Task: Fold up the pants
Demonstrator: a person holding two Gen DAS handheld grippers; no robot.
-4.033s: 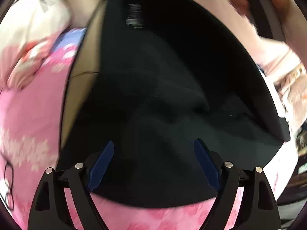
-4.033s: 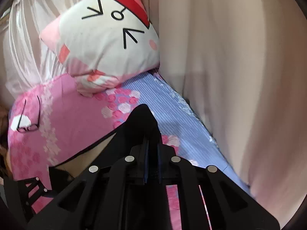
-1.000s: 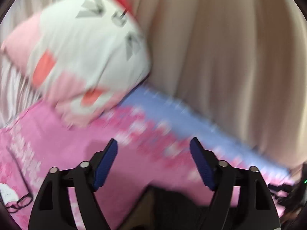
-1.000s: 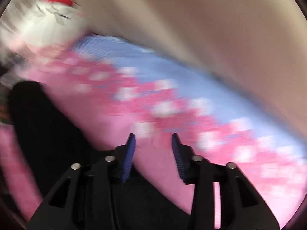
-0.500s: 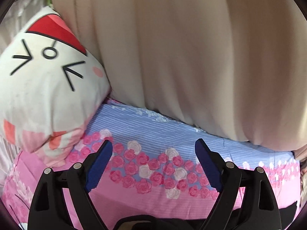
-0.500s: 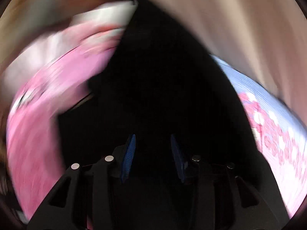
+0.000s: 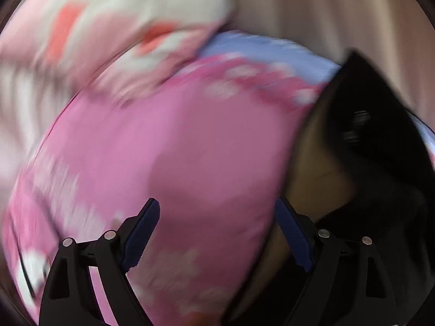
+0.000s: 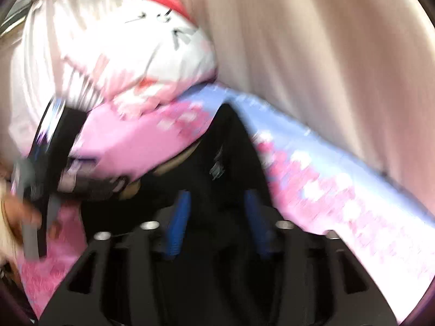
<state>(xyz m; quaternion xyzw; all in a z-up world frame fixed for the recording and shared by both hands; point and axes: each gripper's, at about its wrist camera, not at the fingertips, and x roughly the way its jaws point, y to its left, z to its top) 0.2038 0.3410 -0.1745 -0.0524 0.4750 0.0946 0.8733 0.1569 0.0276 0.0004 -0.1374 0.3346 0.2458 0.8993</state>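
Pink floral cotton fills most of what we see: the pink bedsheet with rose print and a blue striped band [image 7: 168,146] spreads across the bed under both cameras, all of it smeared by motion blur. Our left hand-held gripper [image 7: 216,233] hangs over bare sheet with its blue pads spread wide and nothing between them. Off to its right lie the black pants with a tan lining [image 7: 375,146], bunched on the bed, a small label just visible on the dark cloth. From the right wrist view we look straight down onto that same black fabric [image 8: 223,146], and our right hand-held gripper [image 8: 216,225] has just been opening its jaws; the blue pads stand apart above the cloth, which lies between and beneath them, though the blur keeps us from saying whether they touch it. At the far end sits the white cartoon-face pillow with a red patch [image 8: 152,54], resting against the beige pleated curtain [image 8: 312,54]. The left tool shows at that view's left edge.
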